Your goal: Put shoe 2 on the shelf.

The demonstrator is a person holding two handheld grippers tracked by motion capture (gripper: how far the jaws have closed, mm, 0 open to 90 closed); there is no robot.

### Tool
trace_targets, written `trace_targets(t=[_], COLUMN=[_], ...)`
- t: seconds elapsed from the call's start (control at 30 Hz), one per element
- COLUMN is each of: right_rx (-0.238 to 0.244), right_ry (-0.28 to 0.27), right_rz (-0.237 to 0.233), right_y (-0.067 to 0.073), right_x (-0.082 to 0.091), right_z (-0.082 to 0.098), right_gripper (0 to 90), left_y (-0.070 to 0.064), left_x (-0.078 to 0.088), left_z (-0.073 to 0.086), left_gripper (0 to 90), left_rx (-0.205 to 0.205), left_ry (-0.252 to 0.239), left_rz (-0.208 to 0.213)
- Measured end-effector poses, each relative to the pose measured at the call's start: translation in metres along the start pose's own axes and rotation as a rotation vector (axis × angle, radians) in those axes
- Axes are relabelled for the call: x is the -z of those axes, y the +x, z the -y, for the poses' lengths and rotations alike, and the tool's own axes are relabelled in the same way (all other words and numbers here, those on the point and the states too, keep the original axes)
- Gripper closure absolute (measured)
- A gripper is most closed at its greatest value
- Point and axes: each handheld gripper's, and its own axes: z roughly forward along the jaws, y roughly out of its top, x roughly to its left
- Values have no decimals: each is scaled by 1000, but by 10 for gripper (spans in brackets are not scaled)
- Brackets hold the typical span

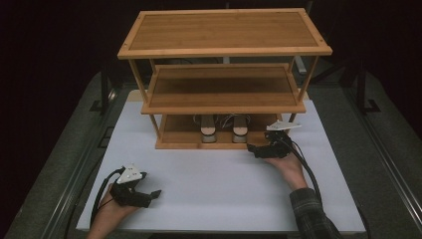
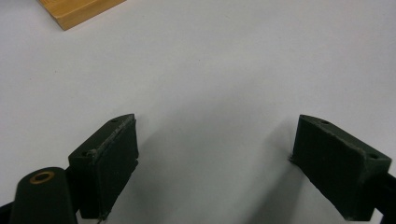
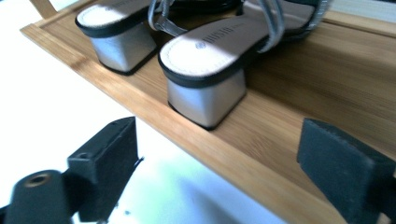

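A pair of strappy sandals with silver block heels stands on the bottom shelf (image 1: 184,137) of a three-tier bamboo rack (image 1: 224,35), heels toward me: left sandal (image 1: 209,130), right sandal (image 1: 240,130). My right gripper (image 1: 259,148) is open just in front of the shelf's front edge, right of the right sandal. In the right gripper view the right sandal's heel (image 3: 205,93) lies just beyond the open right gripper (image 3: 217,126), with the left sandal (image 3: 116,32) behind it. My left gripper (image 1: 149,185) rests open near the table's front left, with nothing between its fingers (image 2: 109,158).
The rack stands on a white table top (image 1: 209,189); its middle shelf (image 1: 224,87) and top shelf carry nothing. A corner of the rack base (image 2: 79,11) shows in the left gripper view. Dark rails (image 1: 84,159) and floor flank the table.
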Motion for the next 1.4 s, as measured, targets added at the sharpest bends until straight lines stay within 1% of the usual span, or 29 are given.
trace_targets(t=[0.13, 0.23, 0.47, 0.7, 0.87, 1.2, 1.4], right_rx=[-17, -12, -16, 1, 1, 9, 23], right_ry=[10, 11, 14, 26, 33, 78, 129], right_rz=[23, 41, 44, 50, 61, 102, 142], right_y=[0, 0, -1, -1, -2, -7, -8], right_x=[12, 20, 37, 59, 74, 102, 113], right_z=[3, 8, 22, 41, 56, 87, 107], right_gripper=[29, 29, 29, 29, 30, 29, 24], left_y=[0, 0, 0, 0, 0, 0, 0], left_x=[0, 0, 0, 0, 0, 0, 0], left_z=[0, 0, 0, 0, 0, 0, 0], left_gripper=[134, 134, 134, 134, 134, 134, 134], left_rx=[-1, -2, 1, -2, -2, -3, -3], left_ry=[0, 0, 0, 2, 2, 3, 3], left_rz=[-1, -1, 0, 0, 1, 0, 0])
